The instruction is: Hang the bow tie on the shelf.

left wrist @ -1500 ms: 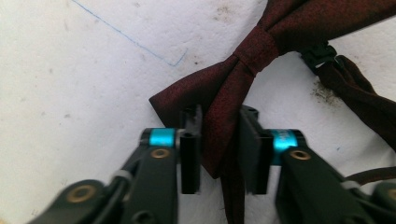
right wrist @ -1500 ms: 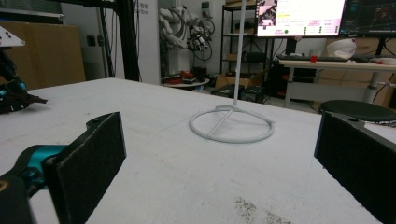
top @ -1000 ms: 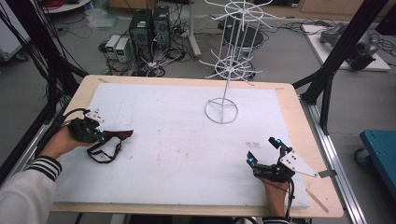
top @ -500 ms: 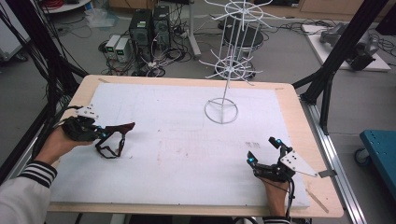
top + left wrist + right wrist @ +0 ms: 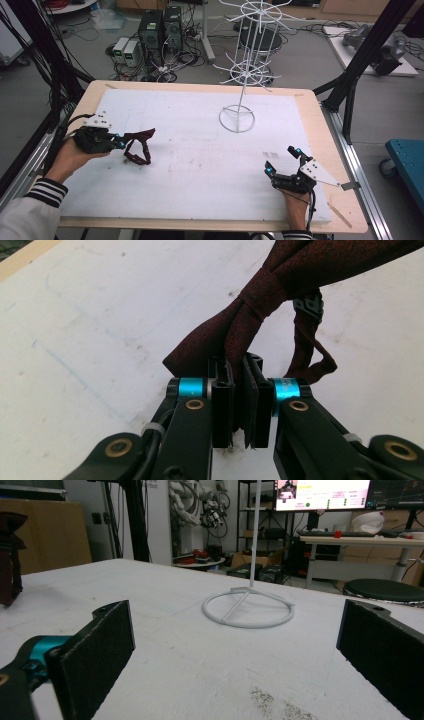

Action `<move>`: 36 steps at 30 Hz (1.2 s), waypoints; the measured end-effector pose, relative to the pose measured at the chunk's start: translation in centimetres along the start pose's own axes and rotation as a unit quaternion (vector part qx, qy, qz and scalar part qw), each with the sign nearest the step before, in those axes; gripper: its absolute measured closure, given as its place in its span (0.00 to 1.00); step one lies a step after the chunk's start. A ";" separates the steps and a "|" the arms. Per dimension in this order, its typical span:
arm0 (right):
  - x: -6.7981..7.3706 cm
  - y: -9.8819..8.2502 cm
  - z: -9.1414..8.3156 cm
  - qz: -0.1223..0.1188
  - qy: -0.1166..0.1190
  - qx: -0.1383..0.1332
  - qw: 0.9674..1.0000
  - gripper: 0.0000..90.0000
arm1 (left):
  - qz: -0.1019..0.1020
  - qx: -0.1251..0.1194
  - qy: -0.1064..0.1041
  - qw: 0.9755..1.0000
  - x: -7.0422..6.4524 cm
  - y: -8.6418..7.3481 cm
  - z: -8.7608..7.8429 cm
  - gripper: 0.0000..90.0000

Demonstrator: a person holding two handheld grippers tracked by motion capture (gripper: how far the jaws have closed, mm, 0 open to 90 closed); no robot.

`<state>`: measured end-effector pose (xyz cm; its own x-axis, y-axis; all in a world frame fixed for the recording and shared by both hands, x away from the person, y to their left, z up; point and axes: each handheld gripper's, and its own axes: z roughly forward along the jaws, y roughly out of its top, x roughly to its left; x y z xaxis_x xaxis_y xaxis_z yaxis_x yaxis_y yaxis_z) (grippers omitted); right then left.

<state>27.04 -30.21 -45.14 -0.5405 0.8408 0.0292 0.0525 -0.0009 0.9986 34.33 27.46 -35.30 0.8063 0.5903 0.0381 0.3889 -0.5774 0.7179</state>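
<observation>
A dark red bow tie point(image 5: 141, 143) with a looped strap hangs from my left gripper point(image 5: 121, 141) over the left part of the white board point(image 5: 200, 165). In the left gripper view the jaws of that gripper point(image 5: 239, 371) are shut on one wing of the bow tie point(image 5: 280, 275), and the strap with its black clasp point(image 5: 307, 305) dangles to the right. My right gripper point(image 5: 282, 161) rests at the board's front right, open, with nothing between its pads point(image 5: 100, 650). It faces the white wire stand point(image 5: 247, 608), and the bow tie point(image 5: 9, 560) shows at the left edge.
The wire stand point(image 5: 237, 119) rises from a ring base at the board's back centre, with spoked tiers above. A wooden table edge point(image 5: 325, 145) frames the board. Black frame posts point(image 5: 365, 55) stand at both sides. Computers and cables point(image 5: 155, 35) lie on the floor behind.
My left hand has lifted the bow tie and carried it to the right and a little away from the person. The right gripper has stayed where it was.
</observation>
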 end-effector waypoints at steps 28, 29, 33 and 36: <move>2.8 7.4 3.4 -0.026 0.141 0.052 0.988 0.01 | 0.022 -0.072 -0.075 0.994 -3.6 3.4 3.1 0.93; 3.2 7.8 3.7 -0.027 0.151 0.051 0.987 0.01 | 0.022 -0.073 -0.077 0.994 -3.7 3.5 3.2 0.93; 3.9 8.6 4.3 -0.027 0.177 0.050 0.982 0.01 | 0.026 -0.074 -0.081 0.994 -4.2 4.0 3.8 0.93; 4.4 9.0 4.6 -0.028 0.190 0.054 0.980 0.01 | 0.027 -0.081 -0.090 0.992 -4.6 4.5 4.4 0.93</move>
<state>29.01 -24.02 -36.23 -0.8171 0.5764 0.0101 0.0927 0.1141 0.9891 34.37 19.67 -35.25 0.8963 0.4420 -0.0357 0.2782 -0.4979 0.8214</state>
